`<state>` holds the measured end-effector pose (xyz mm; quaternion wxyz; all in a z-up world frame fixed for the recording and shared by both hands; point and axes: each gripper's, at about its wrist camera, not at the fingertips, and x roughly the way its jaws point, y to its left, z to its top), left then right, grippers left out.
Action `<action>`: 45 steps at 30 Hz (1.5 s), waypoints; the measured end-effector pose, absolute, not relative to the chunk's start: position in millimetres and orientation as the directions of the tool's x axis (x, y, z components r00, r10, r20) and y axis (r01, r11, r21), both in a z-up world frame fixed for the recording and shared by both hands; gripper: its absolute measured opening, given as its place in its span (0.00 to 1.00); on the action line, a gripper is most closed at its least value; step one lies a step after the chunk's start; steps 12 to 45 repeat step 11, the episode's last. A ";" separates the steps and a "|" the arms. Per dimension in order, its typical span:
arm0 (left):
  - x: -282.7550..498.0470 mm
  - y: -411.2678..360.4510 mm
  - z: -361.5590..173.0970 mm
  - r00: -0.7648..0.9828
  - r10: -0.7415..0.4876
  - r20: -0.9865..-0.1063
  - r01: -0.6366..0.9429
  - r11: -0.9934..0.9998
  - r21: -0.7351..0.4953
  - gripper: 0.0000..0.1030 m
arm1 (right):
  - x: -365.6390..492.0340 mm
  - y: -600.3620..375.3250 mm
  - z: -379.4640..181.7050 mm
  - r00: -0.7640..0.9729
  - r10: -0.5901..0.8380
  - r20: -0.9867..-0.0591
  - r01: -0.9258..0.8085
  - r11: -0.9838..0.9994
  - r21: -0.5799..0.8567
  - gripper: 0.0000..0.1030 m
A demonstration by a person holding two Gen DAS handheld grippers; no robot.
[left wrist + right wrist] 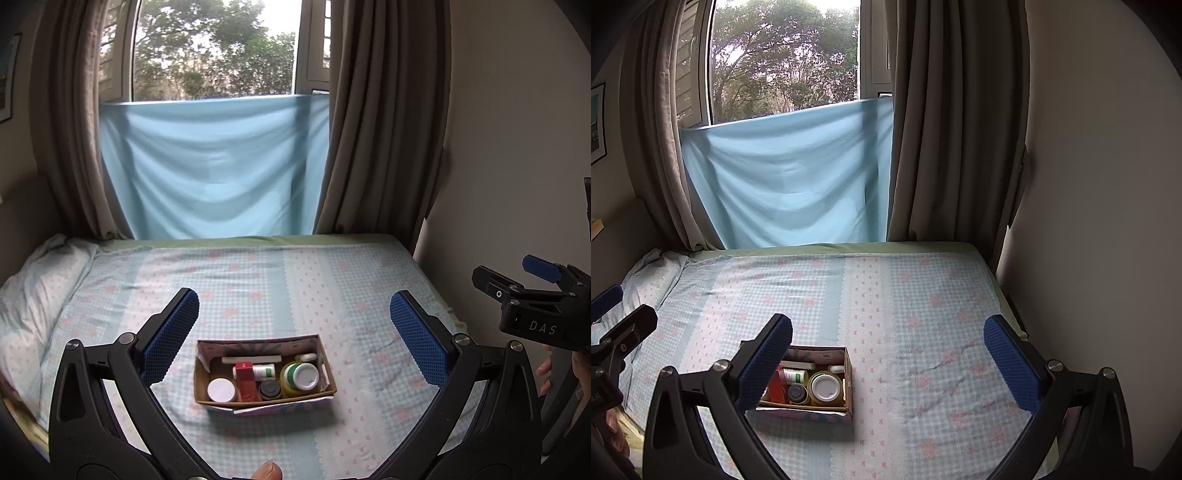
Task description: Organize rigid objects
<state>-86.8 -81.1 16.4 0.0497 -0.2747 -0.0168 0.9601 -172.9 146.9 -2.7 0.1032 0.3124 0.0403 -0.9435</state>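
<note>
A small cardboard box point(328, 373) sits on the bed and holds a white-lidded jar point(221, 390), a red carton point(246, 380), a dark-capped bottle point(270, 388), a yellow jar with a white lid point(300, 377), a small white bottle point(264, 370) and a flat white strip point(251, 359). My left gripper point(293, 325) is open and empty, held above and in front of the box. My right gripper point(888, 350) is open and empty, to the right of the box point(848, 373), and shows from the side in the left wrist view point(532, 280).
The bed point(332, 280) has a blue checked sheet with pink flowers. A pillow point(40, 288) lies at the left. Brown curtains point(384, 118), a light blue cloth point(214, 166) and a window stand behind. A wall point(1089, 184) runs along the right.
</note>
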 end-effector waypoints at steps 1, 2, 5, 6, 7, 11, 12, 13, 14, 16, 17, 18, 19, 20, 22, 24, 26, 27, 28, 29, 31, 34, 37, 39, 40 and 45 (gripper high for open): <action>-86.7 -80.3 15.9 -0.844 0.101 -0.527 -0.085 -0.995 -0.054 1.00 | -173.1 146.7 -2.6 -0.784 -0.169 -0.598 0.221 -0.975 -0.013 1.00; -86.1 -79.6 15.5 -0.845 0.098 -0.526 -0.085 -0.995 -0.048 1.00 | -173.0 146.4 -3.1 -0.784 -0.168 -0.598 0.220 -0.975 -0.015 1.00; -83.6 -78.9 14.7 -0.852 0.098 -0.514 -0.089 -0.995 -0.042 1.00 | -173.2 145.2 -4.7 -0.782 -0.165 -0.602 0.219 -0.975 -0.017 1.00; -84.0 -79.2 14.5 -0.852 0.099 -0.515 -0.090 -0.995 -0.043 1.00 | -173.9 144.7 -5.0 -0.780 -0.166 -0.603 0.220 -0.975 -0.017 1.00; -84.7 -79.7 13.6 -0.850 0.098 -0.518 -0.088 -0.995 -0.043 1.00 | -174.0 143.9 -5.4 -0.779 -0.165 -0.605 0.221 -0.975 -0.018 1.00; -85.9 -84.2 10.6 -0.849 0.106 -0.517 -0.089 -0.994 -0.057 1.00 | -175.6 140.0 -7.7 -0.771 -0.165 -0.615 0.225 -0.974 -0.021 1.00; -85.9 -84.2 10.6 -0.849 0.106 -0.517 -0.089 -0.994 -0.057 1.00 | -175.6 140.0 -7.7 -0.771 -0.165 -0.615 0.225 -0.974 -0.021 1.00; -85.9 -84.2 10.6 -0.849 0.106 -0.517 -0.089 -0.994 -0.057 1.00 | -175.6 140.0 -7.7 -0.771 -0.165 -0.615 0.225 -0.974 -0.021 1.00; -85.9 -84.2 10.6 -0.849 0.106 -0.517 -0.089 -0.994 -0.057 1.00 | -175.6 140.0 -7.7 -0.771 -0.165 -0.615 0.225 -0.974 -0.021 1.00; -85.9 -84.2 10.6 -0.849 0.106 -0.517 -0.089 -0.994 -0.057 1.00 | -175.6 140.0 -7.7 -0.771 -0.165 -0.615 0.225 -0.974 -0.021 1.00; -85.9 -84.2 10.6 -0.849 0.106 -0.517 -0.089 -0.994 -0.057 1.00 | -175.6 140.0 -7.7 -0.771 -0.165 -0.615 0.225 -0.974 -0.021 1.00; -85.9 -84.2 10.6 -0.849 0.106 -0.517 -0.089 -0.994 -0.057 1.00 | -175.6 140.0 -7.7 -0.771 -0.165 -0.615 0.225 -0.974 -0.021 1.00; -85.9 -84.2 10.6 -0.849 0.106 -0.517 -0.089 -0.994 -0.057 1.00 | -175.6 140.0 -7.7 -0.771 -0.165 -0.615 0.225 -0.974 -0.021 1.00; -85.9 -84.2 10.6 -0.849 0.106 -0.517 -0.089 -0.994 -0.057 1.00 | -175.6 140.0 -7.7 -0.771 -0.165 -0.615 0.225 -0.974 -0.021 1.00; -85.9 -84.2 10.6 -0.849 0.106 -0.517 -0.089 -0.994 -0.057 1.00 | -175.6 140.0 -7.7 -0.771 -0.165 -0.615 0.225 -0.974 -0.021 1.00; -85.9 -84.2 10.6 -0.849 0.106 -0.517 -0.089 -0.994 -0.057 1.00 | -175.6 140.0 -7.7 -0.771 -0.165 -0.615 0.225 -0.974 -0.021 1.00; -85.9 -84.2 10.6 -0.849 0.106 -0.517 -0.089 -0.994 -0.057 1.00 | -175.6 140.0 -7.7 -0.771 -0.165 -0.615 0.225 -0.974 -0.021 1.00; -85.9 -84.2 10.6 -0.849 0.106 -0.517 -0.089 -0.994 -0.057 1.00 | -175.6 140.0 -7.7 -0.771 -0.165 -0.615 0.225 -0.974 -0.021 1.00; -85.9 -84.2 10.6 -0.849 0.106 -0.517 -0.089 -0.994 -0.057 1.00 | -175.6 140.0 -7.7 -0.771 -0.165 -0.615 0.225 -0.974 -0.021 1.00; -85.9 -84.2 10.6 -0.849 0.106 -0.517 -0.089 -0.994 -0.057 1.00 | -175.6 140.0 -7.7 -0.771 -0.165 -0.615 0.225 -0.974 -0.021 1.00; -85.9 -84.2 10.6 -0.849 0.106 -0.517 -0.089 -0.994 -0.057 1.00 | -175.6 140.0 -7.7 -0.771 -0.165 -0.615 0.225 -0.974 -0.021 1.00; -85.9 -84.2 10.6 -0.849 0.106 -0.517 -0.089 -0.994 -0.057 1.00 | -175.6 140.0 -7.7 -0.771 -0.165 -0.615 0.225 -0.974 -0.021 1.00; -85.9 -84.2 10.6 -0.849 0.106 -0.517 -0.089 -0.994 -0.057 1.00 | -175.6 140.0 -7.7 -0.771 -0.165 -0.615 0.225 -0.974 -0.021 1.00; -85.9 -84.2 10.6 -0.849 0.106 -0.517 -0.089 -0.994 -0.057 1.00 | -175.6 140.0 -7.7 -0.771 -0.165 -0.615 0.225 -0.974 -0.021 1.00; -85.9 -84.2 10.6 -0.849 0.106 -0.517 -0.089 -0.994 -0.057 1.00 | -175.6 140.0 -7.7 -0.771 -0.165 -0.615 0.225 -0.974 -0.021 1.00; -85.9 -84.2 10.6 -0.849 0.106 -0.517 -0.089 -0.994 -0.057 1.00 | -175.6 140.0 -7.7 -0.771 -0.165 -0.615 0.225 -0.974 -0.021 1.00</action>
